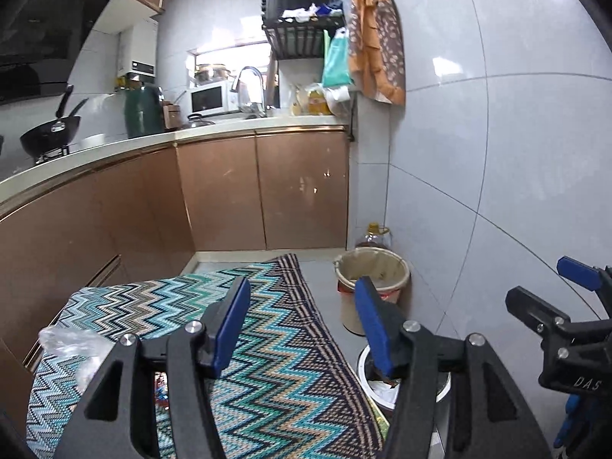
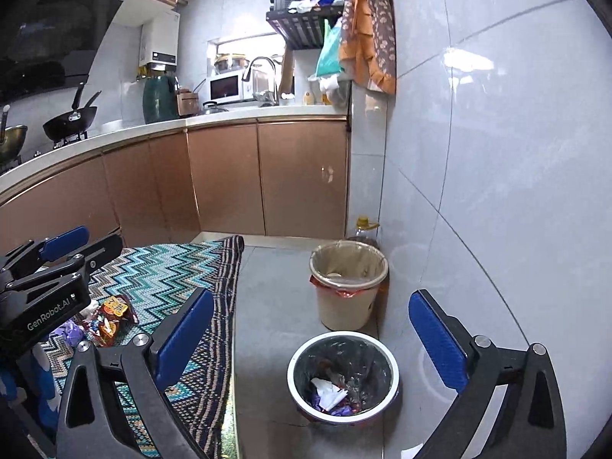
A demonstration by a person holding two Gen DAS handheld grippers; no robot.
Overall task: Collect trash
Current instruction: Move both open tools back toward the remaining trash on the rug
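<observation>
**Kitchen floor, both tongs apart, trash on the rug**

Kitchen cabinets run along the back under a white counter, grey tiled wall at 3 o'clock. From the left in the right wrist view: the left gripper sits at 9 o'clock, over the zigzag rug. Just below it, at 8 o'clock, lie the snack wrappers with a purple scrap beside them, all on the rug. The right gripper has its blue pads spread wide, nothing between them. Through that gap, at 6 o'clock, stands the steel bin on the grey floor, lined in black, with paper and wrappers inside. Behind it, at 1 o'clock from it and near the wall, is the beige pail, and an oil bottle stands behind that.

In the left wrist view a clear plastic bag rests on the rug at 8 o'clock; the left gripper's pads stand apart, holding nothing.
</observation>
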